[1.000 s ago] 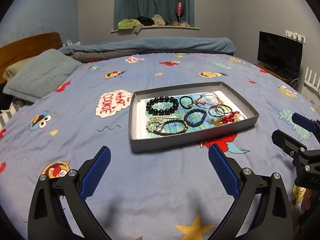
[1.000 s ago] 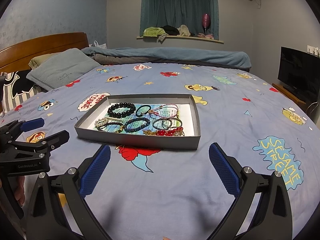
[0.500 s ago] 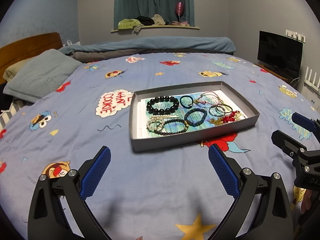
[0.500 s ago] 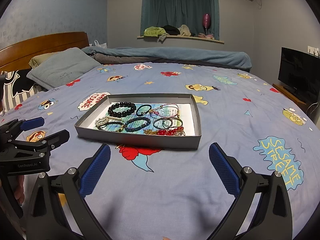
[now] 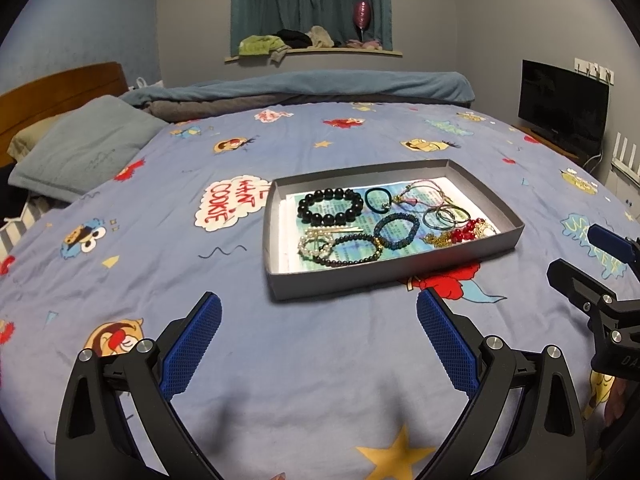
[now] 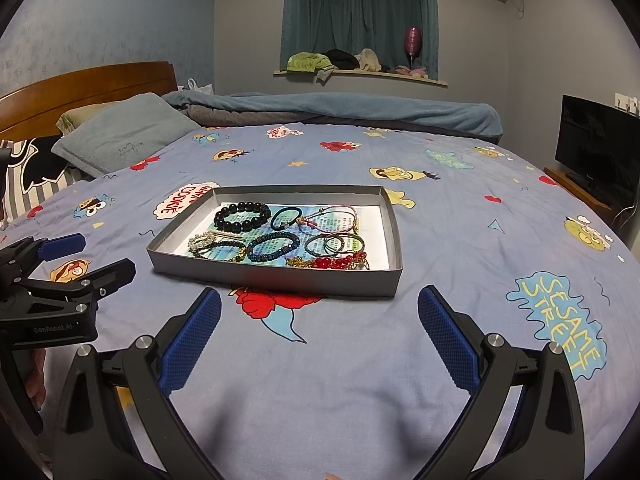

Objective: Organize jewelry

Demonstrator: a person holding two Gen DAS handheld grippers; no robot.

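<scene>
A shallow grey cardboard tray (image 5: 384,276) (image 6: 276,276) lies on the bed and holds several bracelets: a big black bead bracelet (image 5: 330,205) (image 6: 242,216), a dark blue bead bracelet (image 5: 397,230) (image 6: 273,246), a pearl one (image 5: 314,246), thin bangles (image 5: 444,216) (image 6: 334,243) and a red bead and gold chain piece (image 5: 460,236) (image 6: 336,262). My left gripper (image 5: 318,306) hovers open just short of the tray's near wall, nothing between its blue pads. My right gripper (image 6: 320,304) is likewise open and empty, near the tray's front right.
The bed is covered by a blue cartoon-print sheet (image 6: 460,240). A grey pillow (image 5: 84,148) and wooden headboard (image 6: 80,88) lie to the left, a folded blue blanket (image 6: 340,112) at the far side, a dark TV (image 5: 560,104) to the right.
The right wrist view has crept slightly closer to the tray. The left gripper and the jewelry have not moved.
</scene>
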